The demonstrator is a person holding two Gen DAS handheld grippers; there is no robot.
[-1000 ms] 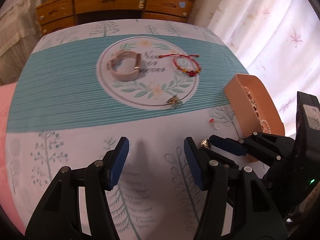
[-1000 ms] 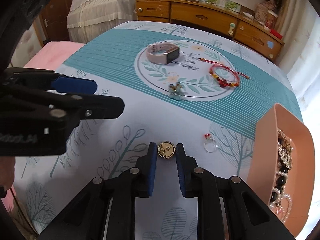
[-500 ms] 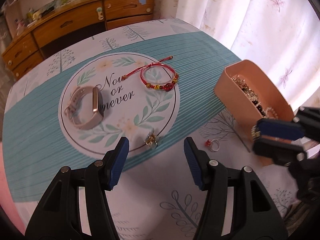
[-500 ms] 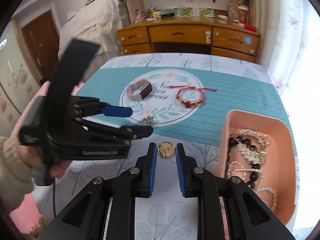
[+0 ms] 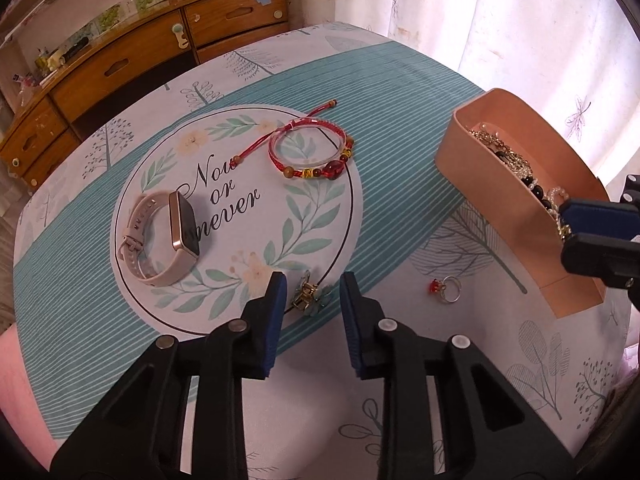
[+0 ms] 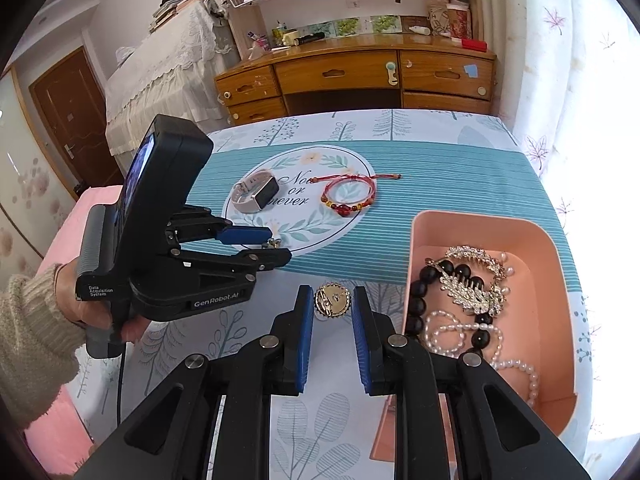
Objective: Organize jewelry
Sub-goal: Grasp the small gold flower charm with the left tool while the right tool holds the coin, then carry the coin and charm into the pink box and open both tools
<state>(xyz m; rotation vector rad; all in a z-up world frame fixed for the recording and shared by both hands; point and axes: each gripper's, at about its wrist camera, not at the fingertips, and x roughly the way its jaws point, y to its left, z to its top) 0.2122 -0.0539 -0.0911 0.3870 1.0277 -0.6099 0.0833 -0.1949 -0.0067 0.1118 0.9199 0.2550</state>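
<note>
Your right gripper (image 6: pixel 332 306) has risen off cloth, gold brooch (image 6: pixel 333 300) between pads. Jaws look wider than before, so grip or letting go: cannot tell. It hangs just beside pink tray (image 6: pixel 560 264), so drop-in looks near. Your left gripper (image 5: pixel 313 296), jaws wide and empty, has moved up to small green clip (image 5: pixel 309 295). Red-stone ring (image 5: pixel 445 287), red bracelet (image 5: pixel 310 151), watch (image 5: pixel 162 236) lie on table, not put away yet.
</note>
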